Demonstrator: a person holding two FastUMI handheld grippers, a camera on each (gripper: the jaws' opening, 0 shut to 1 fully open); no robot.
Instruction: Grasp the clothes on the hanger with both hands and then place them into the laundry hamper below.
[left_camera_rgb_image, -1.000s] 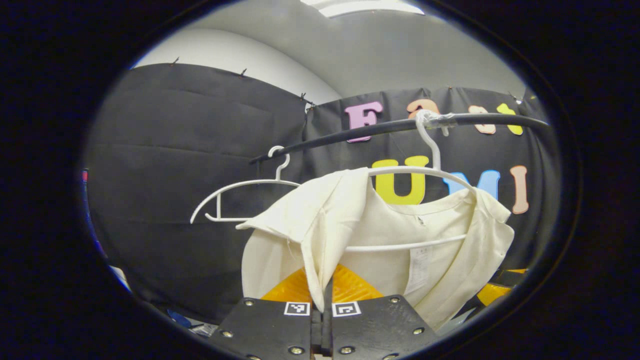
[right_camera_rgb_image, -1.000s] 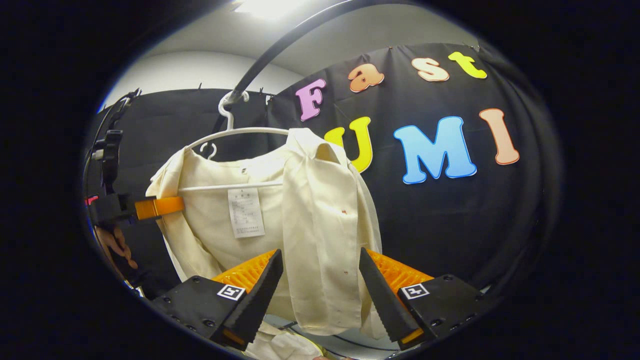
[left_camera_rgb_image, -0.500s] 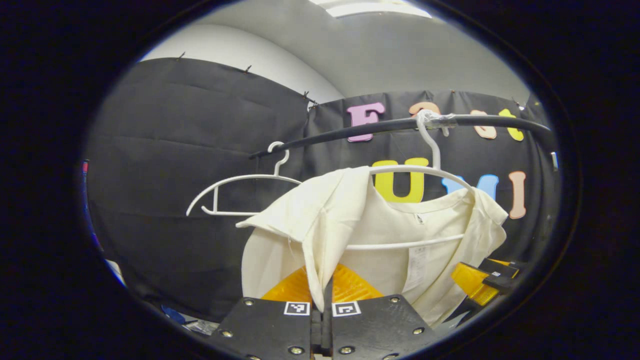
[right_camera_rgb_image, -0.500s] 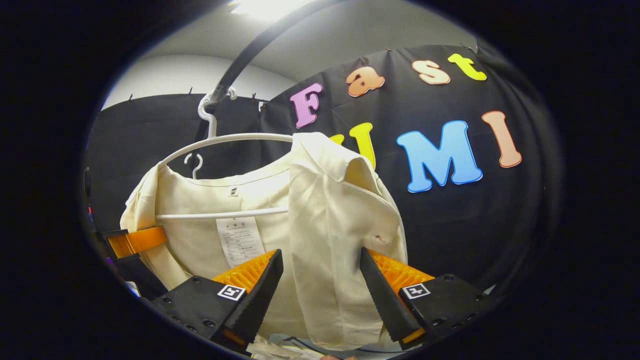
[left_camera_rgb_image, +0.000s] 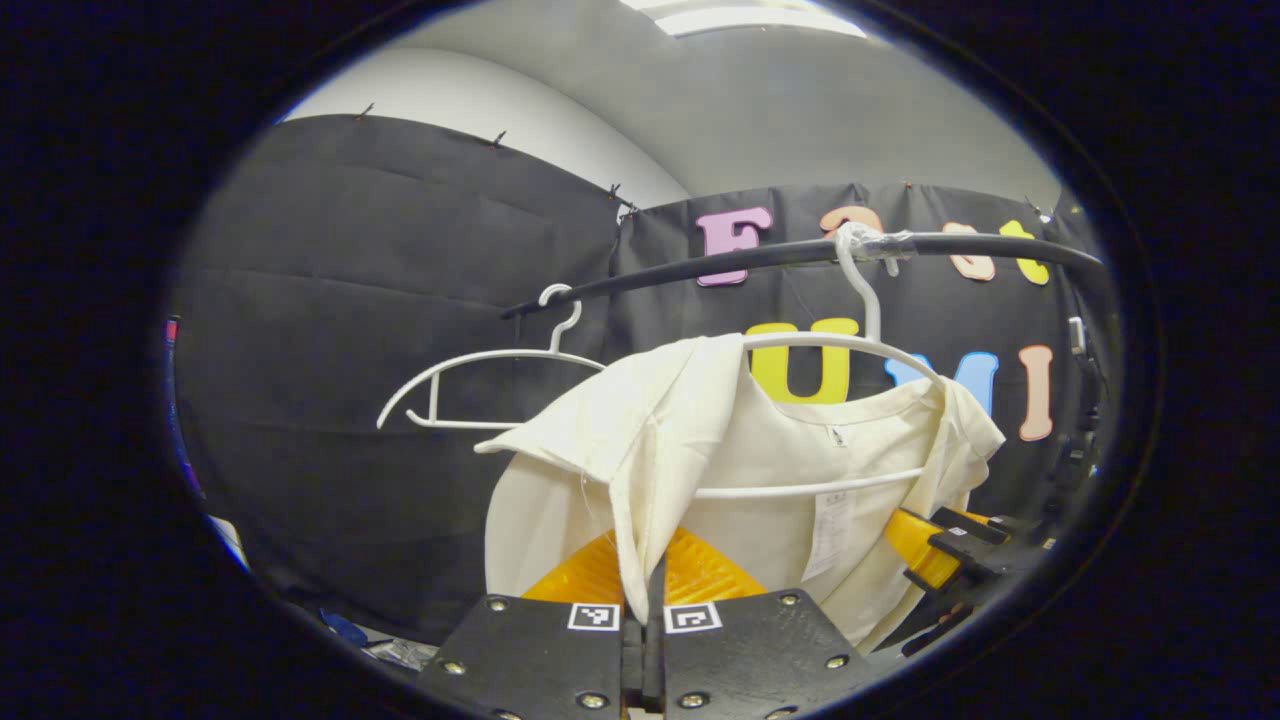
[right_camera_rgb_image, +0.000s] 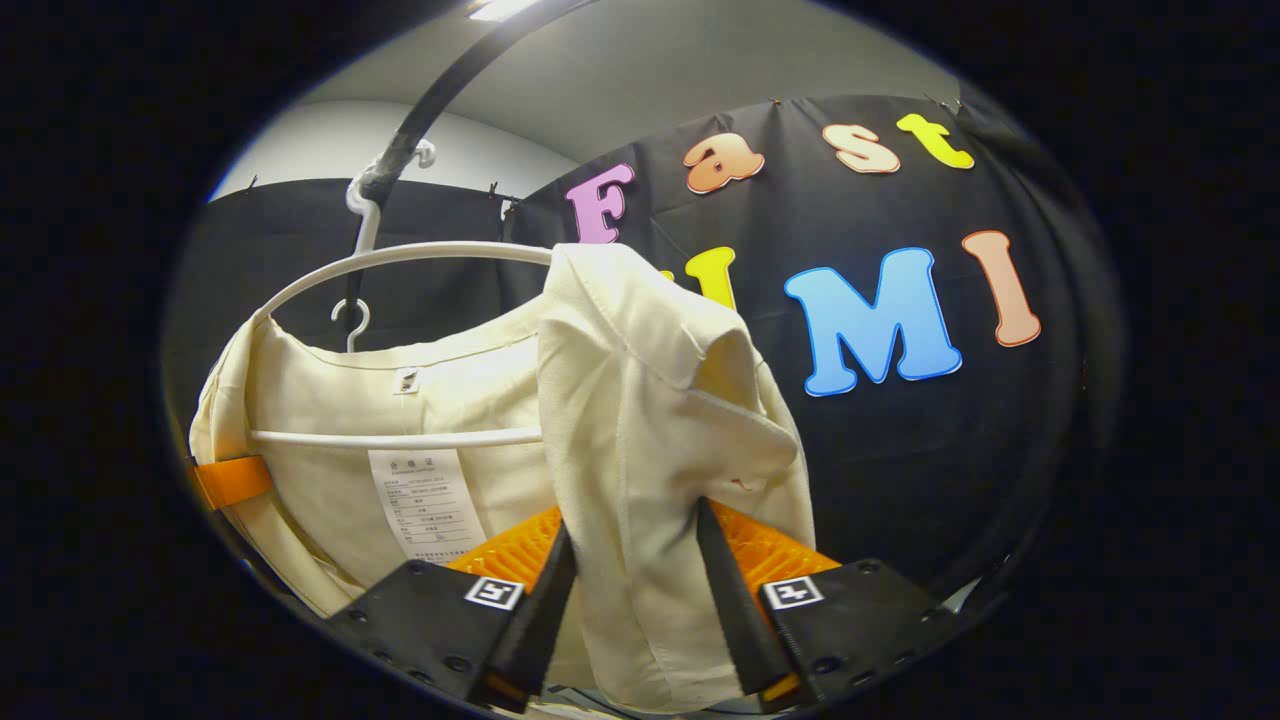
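Rail: I read the black rail (left_camera_rgb_image: 760, 258) as the fixed support; both hangers hook over it.
Shirt: cream shirt (left_camera_rgb_image: 760, 480) draped on the nearer white hanger (left_camera_rgb_image: 850, 345), one front panel folded over the hanger's top. It hangs by the shoulders, so I judge it must be lifted or pulled off before it can drop.
Spare hanger: second white hanger (left_camera_rgb_image: 470, 385) farther along the rail, bare.
Left tool: left tool (left_camera_rgb_image: 645, 610) pressed together, pinching the folded front edge of the shirt, which runs down into the seam between the fingers.
Right tool: right tool (right_camera_rgb_image: 630, 600) straddles the other hanging panel, fingers close against the cloth on both sides; I cannot tell whether they press it yet.
Hamper: not seen from here; contents unknown.
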